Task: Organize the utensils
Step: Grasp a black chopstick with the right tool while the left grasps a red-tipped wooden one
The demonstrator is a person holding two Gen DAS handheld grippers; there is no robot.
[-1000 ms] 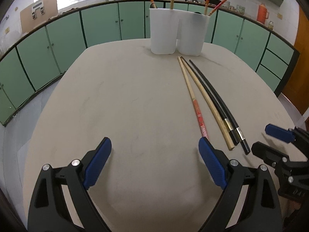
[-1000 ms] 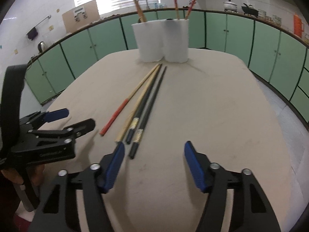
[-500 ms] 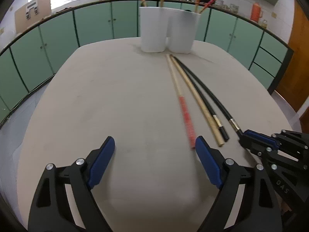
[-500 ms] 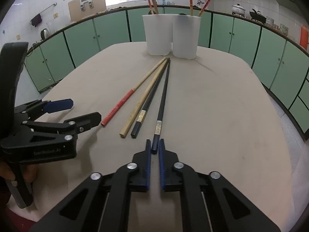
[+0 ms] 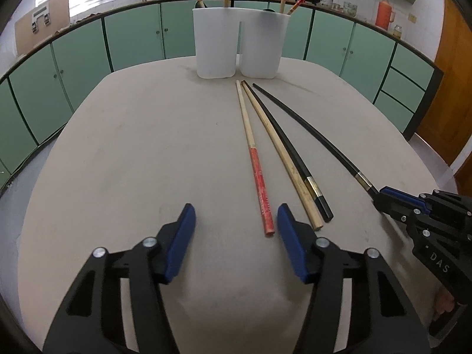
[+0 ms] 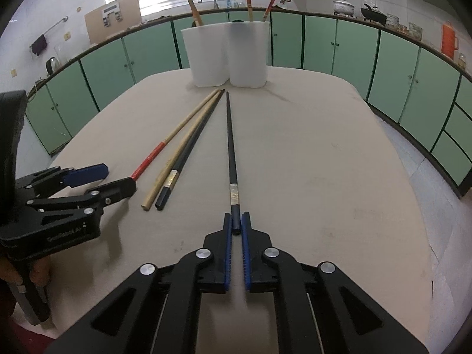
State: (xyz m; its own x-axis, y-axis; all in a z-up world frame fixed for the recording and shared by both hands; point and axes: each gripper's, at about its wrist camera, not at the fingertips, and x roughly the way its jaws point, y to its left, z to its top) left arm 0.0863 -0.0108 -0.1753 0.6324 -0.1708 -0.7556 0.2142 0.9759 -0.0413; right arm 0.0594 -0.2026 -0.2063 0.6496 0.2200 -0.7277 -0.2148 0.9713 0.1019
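Right gripper (image 6: 236,224) is clamped on the butt end of a black chopstick (image 6: 230,147), blue pads pressing both sides. Its long axis runs straight away from the jaws, tip pointing at the white twin-cup holder (image 6: 225,56) at the far end of the table (image 6: 339,162).

Left gripper (image 5: 236,236) is about half open and closing, pads not yet touching anything. The end of the red-handled chopstick (image 5: 256,171) lies between the jaws, close to the right pad.

Just right of it lie a plain bamboo chopstick (image 5: 283,156) and a second black chopstick (image 5: 295,153), touching or nearly so. All three fan from near ends spread apart to tips converging near the holder's base.

Clear tabletop to the left of the red one and right of the gripped one. Table edges are well away from every stick.

Holder stands upright with several chopsticks already in it, leaning outward. Green cabinets (image 5: 132,38) behind.
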